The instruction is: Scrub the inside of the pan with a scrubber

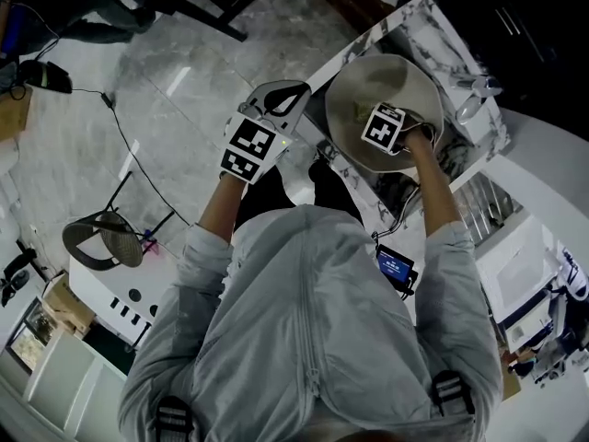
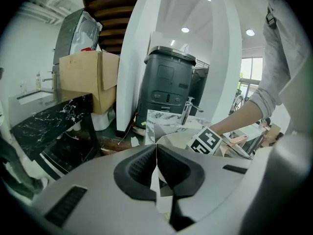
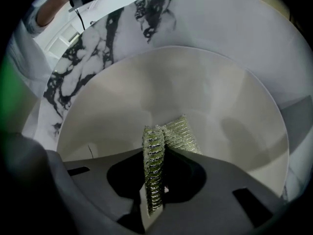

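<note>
Your head camera is looking steeply down from well above, taking in the pan [image 1: 368, 81], the marble counter [image 1: 433, 26] and the floor [image 1: 166, 90]. The camera on your left gripper [image 2: 156, 150] is facing level across the room. Just beyond its closed jaws it is catching the pan's rim and the marker cube [image 2: 210, 141] of your right gripper [image 3: 155, 148], and both are also showing in the head view. The right gripper's camera is pointing down into the pan from very near, past the scrubber [image 3: 178, 133] it is clamping, so the pan is filling the frame, with the marble counter at the edge.
</note>
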`<action>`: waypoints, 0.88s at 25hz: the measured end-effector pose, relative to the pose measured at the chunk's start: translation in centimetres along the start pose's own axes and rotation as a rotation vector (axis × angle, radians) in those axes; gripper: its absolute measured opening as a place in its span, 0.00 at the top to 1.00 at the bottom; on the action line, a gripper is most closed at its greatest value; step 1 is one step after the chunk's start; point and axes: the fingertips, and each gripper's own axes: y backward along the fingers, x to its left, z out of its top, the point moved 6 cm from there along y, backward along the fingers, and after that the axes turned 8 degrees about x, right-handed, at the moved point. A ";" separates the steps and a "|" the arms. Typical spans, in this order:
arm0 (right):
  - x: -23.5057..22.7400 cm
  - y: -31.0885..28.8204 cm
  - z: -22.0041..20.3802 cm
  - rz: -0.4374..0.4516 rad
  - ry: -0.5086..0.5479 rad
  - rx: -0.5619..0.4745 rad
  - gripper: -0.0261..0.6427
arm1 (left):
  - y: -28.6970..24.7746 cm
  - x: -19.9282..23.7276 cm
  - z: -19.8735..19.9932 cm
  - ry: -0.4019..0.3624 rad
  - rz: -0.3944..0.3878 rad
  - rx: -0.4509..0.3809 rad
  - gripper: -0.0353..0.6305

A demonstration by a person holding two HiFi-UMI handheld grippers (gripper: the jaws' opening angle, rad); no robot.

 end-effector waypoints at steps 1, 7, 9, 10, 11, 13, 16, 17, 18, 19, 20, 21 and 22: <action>0.5 0.0 -0.2 0.016 0.004 0.014 0.83 | 0.0 0.1 0.2 -0.008 -0.007 0.000 0.91; 2.0 -0.3 -2.4 0.060 0.018 0.103 0.83 | 0.1 0.6 0.8 -0.046 -0.049 0.012 0.91; 1.4 -0.2 -3.2 0.061 -0.013 0.108 0.83 | 0.3 0.8 1.0 -0.058 -0.058 0.014 0.91; 0.9 0.0 -3.6 0.054 -0.032 0.105 0.83 | 0.4 0.9 1.0 -0.062 -0.060 0.014 0.91; 0.4 0.1 -4.0 0.042 -0.056 0.099 0.83 | 0.6 1.0 0.9 -0.064 -0.062 0.016 0.91; -0.8 0.0 -5.1 0.005 -0.125 0.081 0.83 | 1.1 1.2 0.3 -0.060 -0.062 0.023 0.91; -3.4 -0.1 -6.3 -0.104 -0.222 0.051 0.83 | 1.7 1.8 -0.5 -0.058 -0.055 0.034 0.91; -4.2 -0.1 -6.2 -0.137 -0.247 0.034 0.83 | 1.9 2.1 -0.6 -0.059 -0.053 0.035 0.91; -4.8 -0.1 -6.0 -0.161 -0.272 0.013 0.83 | 2.0 2.2 -0.8 -0.059 -0.050 0.036 0.91; -5.3 -0.1 -5.8 -0.180 -0.298 -0.009 0.83 | 2.1 2.3 -0.9 -0.057 -0.049 0.036 0.91; -5.5 -0.2 -5.5 -0.196 -0.326 -0.030 0.83 | 2.3 2.3 -1.1 -0.053 -0.050 0.034 0.91; -5.7 -0.2 -5.4 -0.206 -0.355 -0.045 0.83 | 2.4 2.3 -1.2 -0.050 -0.052 0.032 0.91; -5.9 -0.1 -5.4 -0.212 -0.386 -0.046 0.83 | 2.5 2.2 -1.3 -0.047 -0.054 0.028 0.91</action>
